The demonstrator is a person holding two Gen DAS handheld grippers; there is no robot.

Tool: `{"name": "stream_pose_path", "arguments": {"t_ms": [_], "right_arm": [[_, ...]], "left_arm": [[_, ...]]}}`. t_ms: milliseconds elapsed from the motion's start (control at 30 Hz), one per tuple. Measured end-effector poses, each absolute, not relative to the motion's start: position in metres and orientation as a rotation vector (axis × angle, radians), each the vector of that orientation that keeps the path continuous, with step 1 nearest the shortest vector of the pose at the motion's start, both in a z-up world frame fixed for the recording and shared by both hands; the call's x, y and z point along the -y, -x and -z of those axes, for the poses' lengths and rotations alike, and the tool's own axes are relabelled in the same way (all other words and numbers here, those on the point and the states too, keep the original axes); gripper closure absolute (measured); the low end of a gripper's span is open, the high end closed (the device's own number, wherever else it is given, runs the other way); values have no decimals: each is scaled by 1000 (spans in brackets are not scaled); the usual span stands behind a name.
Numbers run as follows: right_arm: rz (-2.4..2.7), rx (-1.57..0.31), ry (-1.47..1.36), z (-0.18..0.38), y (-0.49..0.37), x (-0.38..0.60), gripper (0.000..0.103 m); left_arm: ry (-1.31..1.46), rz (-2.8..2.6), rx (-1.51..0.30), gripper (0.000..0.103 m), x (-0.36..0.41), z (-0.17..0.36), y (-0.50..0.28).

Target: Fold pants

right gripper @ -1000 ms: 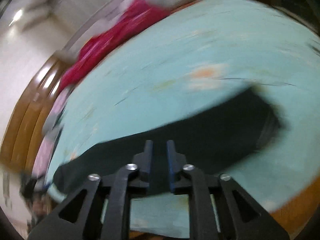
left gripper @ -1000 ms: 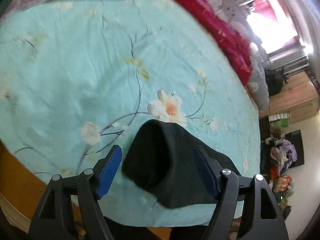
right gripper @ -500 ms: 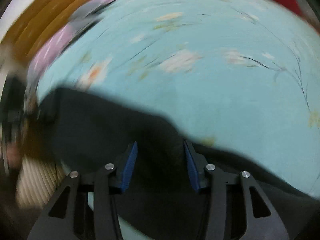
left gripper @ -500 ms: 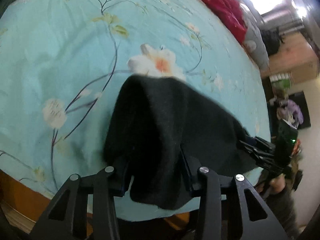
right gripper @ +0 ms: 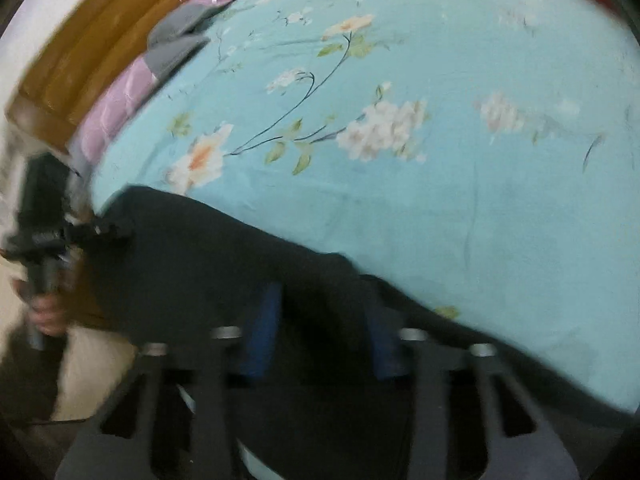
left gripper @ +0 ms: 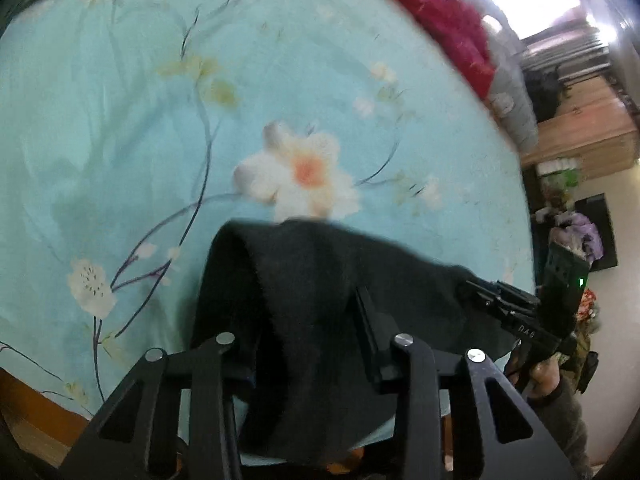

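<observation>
Left tongs (left gripper: 308,344): closing on the black pants (left gripper: 320,280), fabric bunched between them.
Right tongs (right gripper: 320,328): closing on the same cloth.
Bed (right gripper: 480,200): bearing the pants.
Advice: be lifting both ends level.

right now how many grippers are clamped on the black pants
2. The left gripper grips the bunched end of the black pants at the bed's near edge; the right gripper grips dark cloth farther along that edge. Both have just been closing.
</observation>
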State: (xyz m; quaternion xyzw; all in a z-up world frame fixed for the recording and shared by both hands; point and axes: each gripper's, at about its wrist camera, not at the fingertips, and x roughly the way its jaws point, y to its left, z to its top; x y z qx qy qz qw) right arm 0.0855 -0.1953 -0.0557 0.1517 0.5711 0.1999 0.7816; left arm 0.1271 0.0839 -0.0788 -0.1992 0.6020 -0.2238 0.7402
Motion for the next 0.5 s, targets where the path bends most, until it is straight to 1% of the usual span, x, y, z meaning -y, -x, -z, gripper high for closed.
{"name": "stream_pose_path", "arguments": {"t_ms": [33, 67, 133, 200, 267, 333, 400, 433, 467, 500], "right_arm": [[-431, -1197, -297, 44, -84, 196, 84], [-430, -1167, -283, 36, -84, 198, 95], [-359, -1128, -240, 28, -90, 206, 97], [-317, -1199, -221, 51, -104, 207, 97], [-287, -1227, -214, 67, -107, 204, 97], [-247, -1174, -277, 59, -102, 213, 96], [-217, -1112, -400, 45, -89, 234, 95], [-203, -1090, -441, 41, -81, 243, 94], [-207, -1074, -488, 37, -71, 252, 93], [-226, -1064, -538, 34, -59, 257, 86]], "left_arm": [[449, 490, -1272, 76, -85, 71, -127], [451, 479, -1244, 77, -85, 67, -130], [428, 430, -1250, 77, -81, 74, -141], [401, 353, -1325, 78, -76, 98, -155], [477, 343, -1351, 78, -85, 105, -159], [550, 358, -1337, 77, -100, 94, -156], [550, 342, -1279, 75, -114, 75, -147], [547, 335, -1250, 62, -122, 66, -139], [557, 339, -1233, 42, -128, 59, -130], [586, 352, -1219, 35, -135, 53, -116]]}}
